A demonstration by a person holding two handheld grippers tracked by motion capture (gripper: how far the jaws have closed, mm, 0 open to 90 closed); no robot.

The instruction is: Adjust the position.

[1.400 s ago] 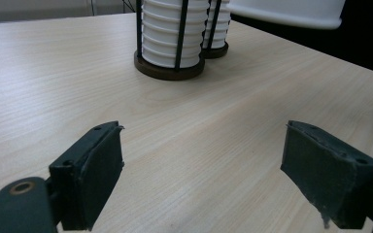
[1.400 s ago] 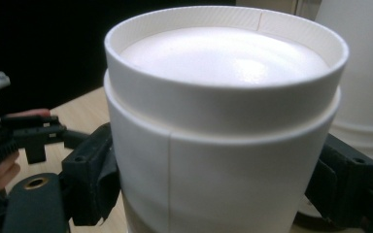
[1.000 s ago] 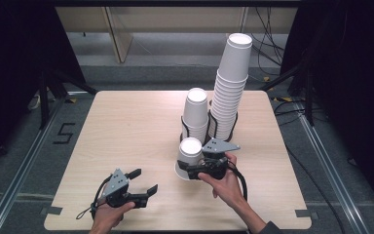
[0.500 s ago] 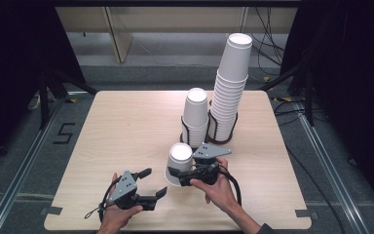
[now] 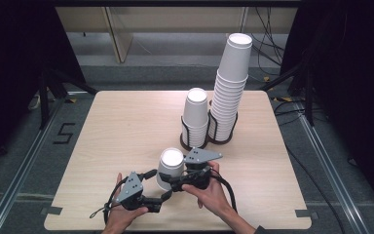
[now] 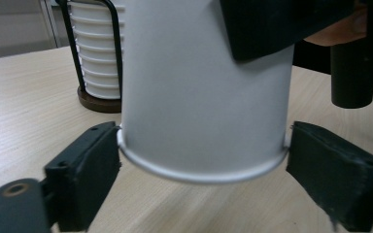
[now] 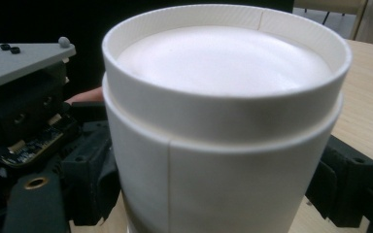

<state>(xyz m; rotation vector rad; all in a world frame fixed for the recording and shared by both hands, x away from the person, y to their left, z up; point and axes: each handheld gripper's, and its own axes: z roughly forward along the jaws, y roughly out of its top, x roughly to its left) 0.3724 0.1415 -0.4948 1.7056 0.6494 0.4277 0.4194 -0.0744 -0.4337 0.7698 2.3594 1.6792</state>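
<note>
An upside-down white paper cup point(image 5: 171, 164) hangs tilted just above the wooden table point(image 5: 117, 126), near its front edge. My right gripper point(image 5: 171, 183) is shut on the cup's wall, one jaw showing high on the cup point(image 6: 199, 87) in the left gripper view. In the right gripper view the cup point(image 7: 223, 121) sits between the right gripper point(image 7: 218, 194) jaws. My left gripper point(image 5: 158, 187) comes in from the left; its jaws have just been opening. The left gripper point(image 6: 204, 160) now straddles the cup's rolled rim, with the pads close to it on both sides.
Behind the cup stand two black wire holders with stacked white cups: a short stack point(image 5: 195, 117) and a tall stack point(image 5: 231, 87), one stack point(image 6: 97, 58) also seen past the held cup. Bare wood lies to the left and right.
The right gripper has carried the cup left and toward the person. The left gripper has moved right to meet it, and its jaws have spread around the cup's rim.
</note>
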